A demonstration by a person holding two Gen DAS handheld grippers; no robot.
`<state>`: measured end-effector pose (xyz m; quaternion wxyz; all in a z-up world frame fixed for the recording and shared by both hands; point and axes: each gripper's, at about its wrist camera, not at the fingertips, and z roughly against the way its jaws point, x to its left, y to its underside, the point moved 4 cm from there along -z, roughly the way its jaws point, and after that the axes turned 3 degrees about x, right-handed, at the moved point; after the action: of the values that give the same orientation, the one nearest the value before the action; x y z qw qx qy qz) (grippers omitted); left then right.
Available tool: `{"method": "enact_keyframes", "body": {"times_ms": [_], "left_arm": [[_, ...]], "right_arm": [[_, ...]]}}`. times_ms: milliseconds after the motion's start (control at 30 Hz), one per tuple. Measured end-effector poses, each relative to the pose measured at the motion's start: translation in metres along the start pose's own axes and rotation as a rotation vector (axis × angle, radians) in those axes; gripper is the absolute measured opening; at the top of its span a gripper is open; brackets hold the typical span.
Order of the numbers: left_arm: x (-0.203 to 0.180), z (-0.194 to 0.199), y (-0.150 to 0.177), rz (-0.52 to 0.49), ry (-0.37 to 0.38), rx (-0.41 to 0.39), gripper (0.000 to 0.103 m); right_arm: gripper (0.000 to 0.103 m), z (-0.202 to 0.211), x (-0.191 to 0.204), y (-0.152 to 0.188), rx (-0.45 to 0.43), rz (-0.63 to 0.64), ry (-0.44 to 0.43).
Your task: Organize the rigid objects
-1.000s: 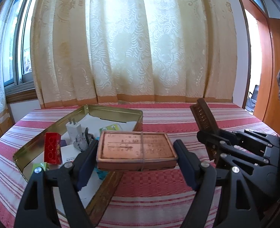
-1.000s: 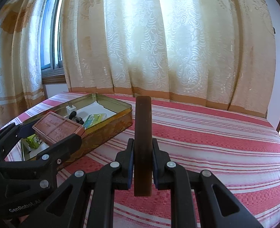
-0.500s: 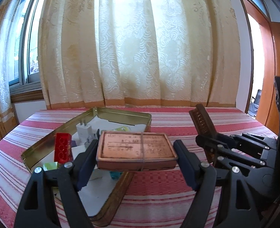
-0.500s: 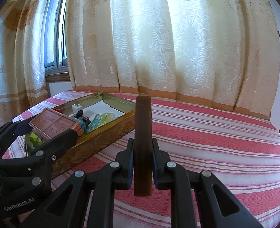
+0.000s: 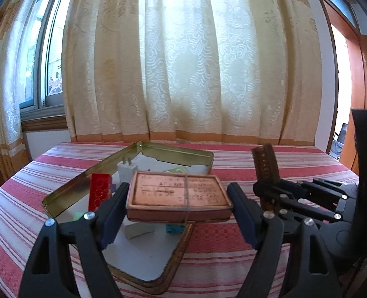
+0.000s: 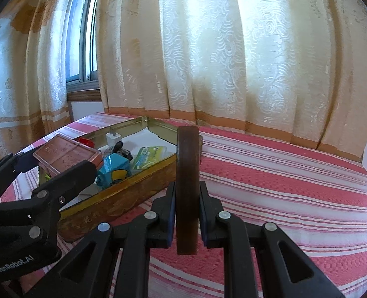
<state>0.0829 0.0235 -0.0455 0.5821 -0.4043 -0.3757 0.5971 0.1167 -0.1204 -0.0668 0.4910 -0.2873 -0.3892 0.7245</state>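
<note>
My left gripper (image 5: 178,198) is shut on a flat copper-coloured box (image 5: 179,196) bound with a rubber band and holds it level above the near end of a gold tin tray (image 5: 176,152). The box also shows in the right wrist view (image 6: 66,154). My right gripper (image 6: 187,198) is shut on a dark brown comb (image 6: 187,173), held on edge to the right of the tray (image 6: 123,196). The comb also shows in the left wrist view (image 5: 266,171).
In the tray lie a red brick (image 5: 99,191), a white charger plug (image 5: 126,170), a blue toy (image 6: 114,167) and a green card (image 6: 147,156). A red striped cloth (image 6: 283,186) covers the table. Curtains (image 5: 196,74) hang behind the far edge.
Both grippers have risen and pulled back a little with their objects. The tray now sits lower and nearer in the views. Grips are unchanged.
</note>
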Motion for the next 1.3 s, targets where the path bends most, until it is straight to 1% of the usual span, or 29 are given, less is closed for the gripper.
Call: {"method": "enact_keyframes", "body": {"times_ms": [67,167,300,333,367,433,633,667,733,833,900,933,967,1000,1033,1067,1100,1133,1167,1233,1300], "left_arm": [[0.005,0.001,0.000,0.004,0.000,0.004,0.079],[0.015,0.004,-0.002,0.003,-0.020,0.000,0.079],[0.039,0.003,-0.002,0.022,-0.052,0.020,0.078],[0.045,0.002,-0.002,0.031,-0.057,0.026,0.076],[0.051,0.002,-0.001,0.041,-0.061,0.031,0.068],[0.063,0.000,-0.001,0.054,-0.069,0.046,0.056],[0.084,-0.015,-0.003,0.077,-0.081,0.097,0.056],[0.086,-0.016,-0.004,0.076,-0.079,0.103,0.056],[0.088,-0.020,-0.004,0.076,-0.076,0.116,0.056],[0.089,-0.028,-0.007,0.060,-0.076,0.130,0.056],[0.090,-0.035,-0.007,0.056,-0.077,0.149,0.056],[0.091,-0.041,-0.007,0.058,-0.077,0.166,0.056],[0.093,-0.045,-0.008,0.063,-0.078,0.184,0.056],[0.095,-0.049,-0.009,0.073,-0.080,0.195,0.056],[0.097,-0.053,-0.010,0.079,-0.084,0.204,0.057],[0.098,-0.055,-0.011,0.080,-0.091,0.212,0.063],[0.100,-0.057,-0.012,0.083,-0.105,0.221,0.069],[0.102,-0.058,-0.011,0.085,-0.114,0.225,0.085],[0.105,-0.059,-0.012,0.088,-0.127,0.226,0.096],[0.108,-0.057,-0.013,0.090,-0.139,0.217,0.100],[0.109,-0.056,-0.013,0.084,-0.129,0.217,0.100]], "right_arm": [[0.018,-0.003,0.004,-0.001,0.006,0.004,-0.012],[0.018,-0.009,0.009,-0.003,0.017,0.018,-0.023],[0.017,-0.020,0.017,-0.006,0.038,0.026,-0.051],[0.017,-0.022,0.019,-0.007,0.040,0.030,-0.053],[0.017,-0.024,0.021,-0.008,0.041,0.032,-0.057],[0.017,-0.025,0.024,-0.010,0.039,0.033,-0.065],[0.017,-0.030,0.033,-0.022,0.037,0.069,-0.062],[0.017,-0.033,0.031,-0.024,0.058,0.073,-0.052],[0.017,-0.041,0.018,-0.024,0.114,0.035,-0.062],[0.018,-0.050,-0.008,-0.012,0.178,-0.010,-0.038],[0.021,-0.055,-0.019,-0.003,0.221,-0.035,-0.044],[0.025,-0.058,-0.022,0.000,0.236,-0.046,-0.045],[0.032,-0.059,-0.025,0.002,0.249,-0.057,-0.054],[0.035,-0.062,-0.025,0.003,0.262,-0.067,-0.069],[0.043,-0.065,-0.024,0.004,0.272,-0.075,-0.085],[0.051,-0.066,-0.024,0.004,0.276,-0.078,-0.095],[0.055,-0.068,-0.021,0.003,0.279,-0.074,-0.107],[0.061,-0.070,-0.018,0.003,0.282,-0.062,-0.102],[0.061,-0.072,-0.017,0.002,0.283,-0.054,-0.097],[0.061,-0.077,-0.014,0.002,0.301,-0.035,-0.090],[0.061,-0.086,-0.013,0.005,0.339,-0.024,-0.074]]}}
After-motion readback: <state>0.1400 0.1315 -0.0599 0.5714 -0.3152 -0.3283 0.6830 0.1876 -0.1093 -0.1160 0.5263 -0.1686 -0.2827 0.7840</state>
